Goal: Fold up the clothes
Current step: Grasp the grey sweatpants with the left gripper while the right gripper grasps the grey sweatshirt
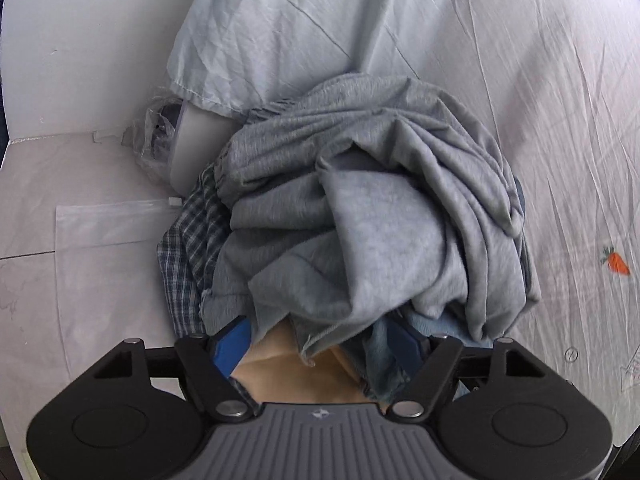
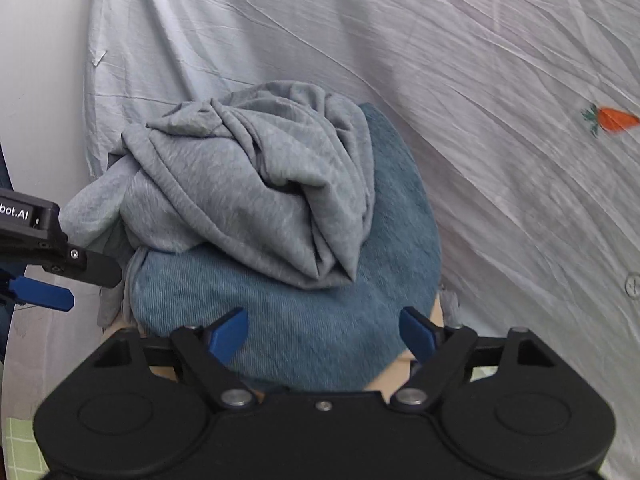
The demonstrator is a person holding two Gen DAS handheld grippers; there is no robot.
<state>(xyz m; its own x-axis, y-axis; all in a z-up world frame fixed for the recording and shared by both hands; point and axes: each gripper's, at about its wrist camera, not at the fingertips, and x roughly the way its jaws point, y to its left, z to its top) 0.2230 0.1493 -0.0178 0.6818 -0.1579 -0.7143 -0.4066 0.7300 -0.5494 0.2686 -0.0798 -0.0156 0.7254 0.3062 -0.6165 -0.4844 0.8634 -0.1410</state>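
A heap of clothes lies on a bed sheet. A crumpled grey garment (image 1: 372,208) tops the heap, with a plaid shirt (image 1: 188,240) at its left and blue denim (image 1: 384,352) under its near edge. In the right wrist view the grey garment (image 2: 256,192) rests on a blue garment (image 2: 304,320). My left gripper (image 1: 320,344) is open, its blue fingers either side of the heap's near edge, with cloth hanging between them. My right gripper (image 2: 324,332) is open over the blue garment's near edge. The left gripper also shows at the left edge of the right wrist view (image 2: 60,280).
A pale sheet (image 1: 540,100) with a small carrot print (image 1: 616,262) covers the surface. A light blue cloth (image 1: 272,28) lies beyond the heap. A clear zip bag (image 1: 104,232) and crumpled plastic (image 1: 156,136) lie at the left on a white surface.
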